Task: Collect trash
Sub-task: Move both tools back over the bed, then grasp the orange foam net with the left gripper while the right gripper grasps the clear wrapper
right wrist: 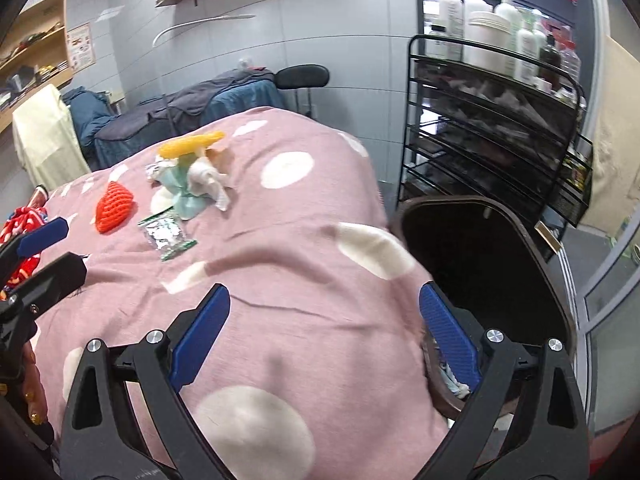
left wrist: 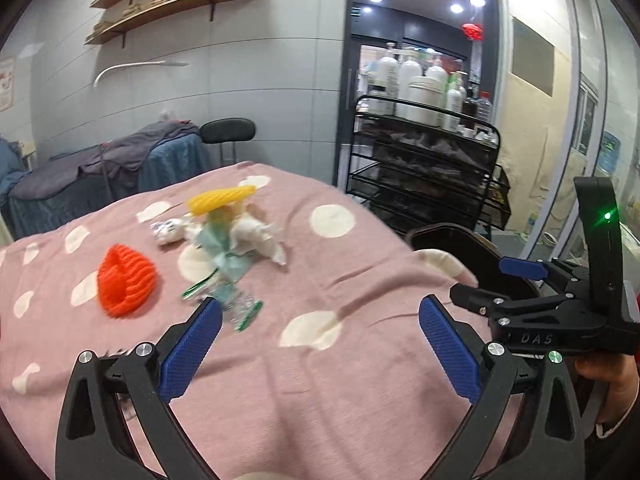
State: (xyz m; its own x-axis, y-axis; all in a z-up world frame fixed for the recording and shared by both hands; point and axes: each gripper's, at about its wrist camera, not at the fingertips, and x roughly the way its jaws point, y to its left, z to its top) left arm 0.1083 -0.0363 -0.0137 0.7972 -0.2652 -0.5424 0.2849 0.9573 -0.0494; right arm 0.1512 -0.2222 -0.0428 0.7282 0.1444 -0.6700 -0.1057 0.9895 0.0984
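Observation:
A heap of trash lies on the pink dotted blanket: an orange foam net, a yellow foam net, crumpled tissues, a teal paper piece and a clear green-edged wrapper. My left gripper is open and empty, its left pad just short of the wrapper. My right gripper is also open and empty, over the blanket's right edge, its right finger above a dark brown bin. The trash heap lies far ahead of it.
The bin stands beside the bed, with a black wire cart holding white bottles behind it. A second bed with blue and purple covers and a black stool stand at the back wall. Red patterned cloth lies at the left.

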